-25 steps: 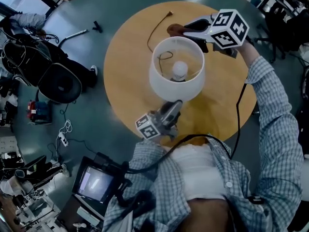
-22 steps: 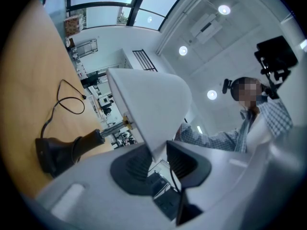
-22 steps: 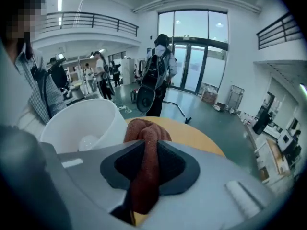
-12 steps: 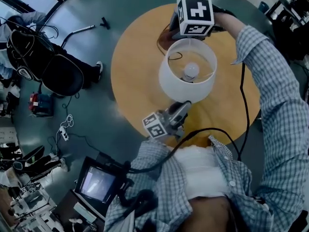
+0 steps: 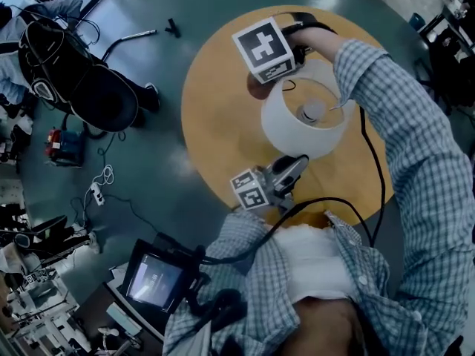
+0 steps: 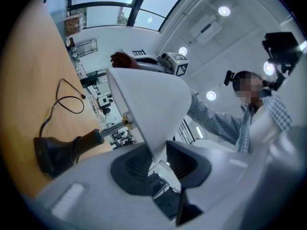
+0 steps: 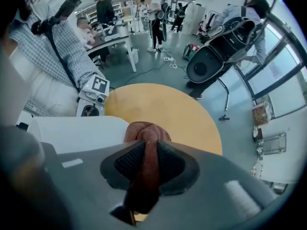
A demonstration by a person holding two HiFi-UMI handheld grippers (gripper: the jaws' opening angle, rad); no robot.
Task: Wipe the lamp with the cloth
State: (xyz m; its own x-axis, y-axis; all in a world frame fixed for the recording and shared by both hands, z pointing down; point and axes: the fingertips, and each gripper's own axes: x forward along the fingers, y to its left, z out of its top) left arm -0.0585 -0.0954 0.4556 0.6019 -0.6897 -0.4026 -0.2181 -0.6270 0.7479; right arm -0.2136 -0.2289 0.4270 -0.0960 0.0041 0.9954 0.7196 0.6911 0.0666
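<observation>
Left gripper pinches the lamp's rim; right gripper, clamped on the cloth, sits at its far side, wiping seemingly just starting.

I log colours as seen. Lamp shade plain white; lamp base dark brown-blk; cord blk. Cloth rust-red. Counter tan-yellow, no pattern. Floor grey-teal. Right tool & left tool: grey bodies, blk ribbed pads. Marker cube blk/wht squares. Sleeve blue-wht check.
</observation>
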